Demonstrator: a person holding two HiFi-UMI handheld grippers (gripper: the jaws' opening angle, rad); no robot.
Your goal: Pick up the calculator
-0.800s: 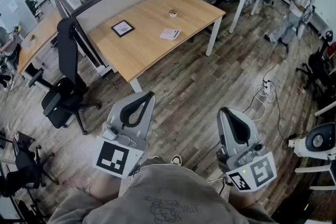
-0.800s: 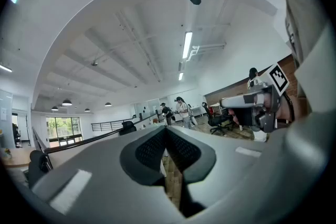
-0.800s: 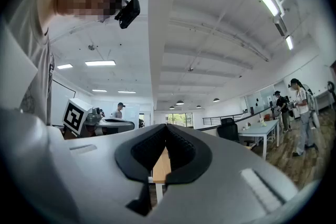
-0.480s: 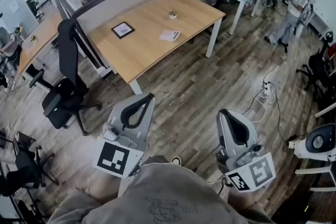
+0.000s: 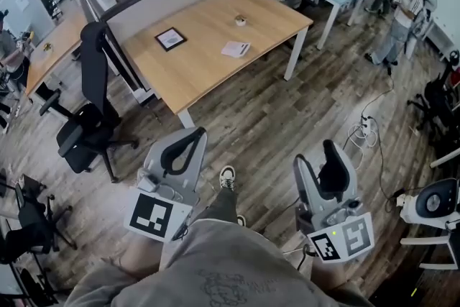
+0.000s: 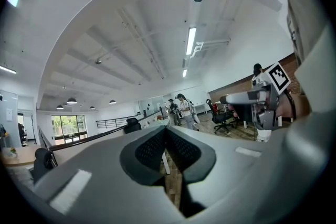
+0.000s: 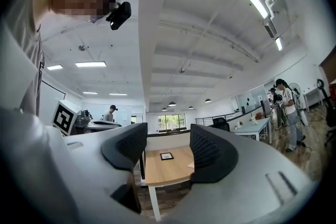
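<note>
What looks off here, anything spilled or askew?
Nothing spilled or damaged. The black-framed item and white item lie flat on the wooden table. Only oddity: a power strip with loose cable on the floor, right of the table.

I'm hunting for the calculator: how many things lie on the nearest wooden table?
3: a dark framed item at left, a white flat item to its right, a small pot beyond that. None seems hidden.

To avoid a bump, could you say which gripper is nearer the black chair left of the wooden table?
Left. The left gripper is just right of the chair; the right gripper, farther right.
</note>
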